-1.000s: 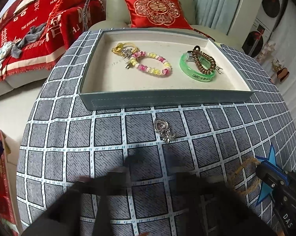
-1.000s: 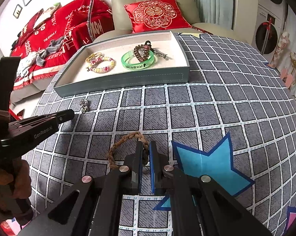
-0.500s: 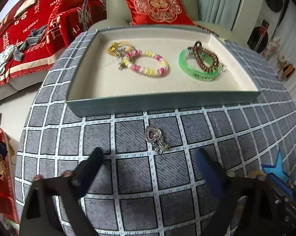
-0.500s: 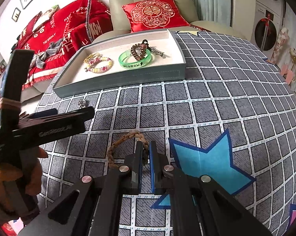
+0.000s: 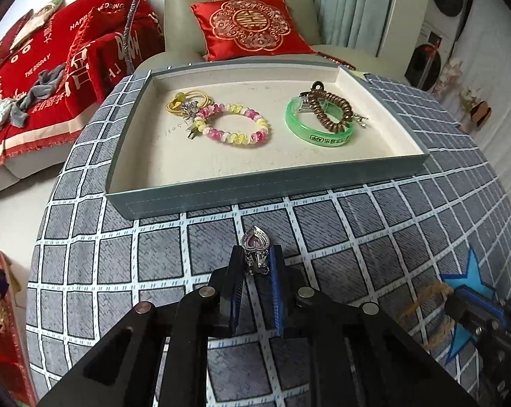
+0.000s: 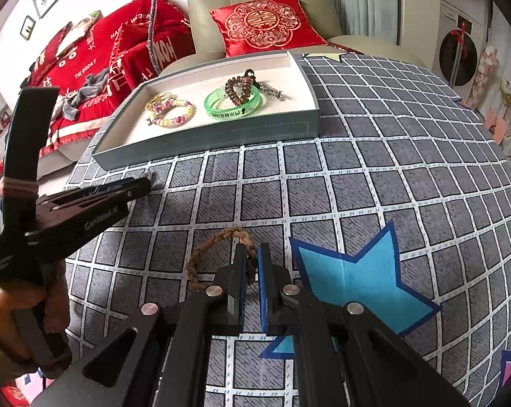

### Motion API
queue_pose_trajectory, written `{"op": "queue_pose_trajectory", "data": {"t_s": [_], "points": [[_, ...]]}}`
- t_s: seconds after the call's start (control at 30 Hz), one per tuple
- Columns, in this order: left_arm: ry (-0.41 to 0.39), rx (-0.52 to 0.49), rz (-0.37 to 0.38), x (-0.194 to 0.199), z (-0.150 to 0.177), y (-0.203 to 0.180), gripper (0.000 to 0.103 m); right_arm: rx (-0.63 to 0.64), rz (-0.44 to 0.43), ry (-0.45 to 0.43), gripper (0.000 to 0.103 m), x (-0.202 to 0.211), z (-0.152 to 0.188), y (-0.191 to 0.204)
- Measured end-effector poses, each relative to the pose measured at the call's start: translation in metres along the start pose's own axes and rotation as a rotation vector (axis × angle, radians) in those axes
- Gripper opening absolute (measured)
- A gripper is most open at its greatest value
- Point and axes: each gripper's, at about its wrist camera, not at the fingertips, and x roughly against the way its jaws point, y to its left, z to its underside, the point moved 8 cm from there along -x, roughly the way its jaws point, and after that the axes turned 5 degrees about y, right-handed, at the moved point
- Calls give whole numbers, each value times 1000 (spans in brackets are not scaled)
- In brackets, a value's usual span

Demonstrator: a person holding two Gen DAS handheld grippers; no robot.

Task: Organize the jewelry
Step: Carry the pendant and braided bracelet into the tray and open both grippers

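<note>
A: Where's the silver heart-shaped pendant with the pink stone (image 5: 256,250)?

B: On the checked bench, just before the grey-blue tray (image 5: 272,188), left gripper (image 5: 256,264) fingers closing round its clasp; small, hard, slippery

A: Right gripper (image 6: 250,264)?

B: Clenched on the soft braided brown cord bracelet (image 6: 201,260)

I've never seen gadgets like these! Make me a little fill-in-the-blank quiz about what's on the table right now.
1. The left claw is closing around a silver pendant shaped like a ____.
2. The right claw pinches a braided ____ bracelet.
3. The translucent bangle lying in the tray is ____ in colour.
4. The cushion on the armchair behind the tray is ____.

Missing words: heart; brown; green; red
</note>
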Motion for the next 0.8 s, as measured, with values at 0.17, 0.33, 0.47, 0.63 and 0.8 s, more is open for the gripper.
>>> {"op": "queue_pose_trajectory", "data": {"t_s": [0.17,0.33,0.47,0.63,0.8], "points": [[-46,-14,39,30,5,3,30,8,-3,-13,7,7,-5,4],[-77,-15,58,60,14,9,30,14,-11,-30,7,16,-15,10],[-96,-18,74,71,13,11,30,12,-22,-40,7,22,-24,14],[-122,-28,94,82,6,12,30,24,-14,-64,7,31,-41,19],[-151,-33,103,91,-7,17,30,13,-31,-83,7,35,-65,22]]}}
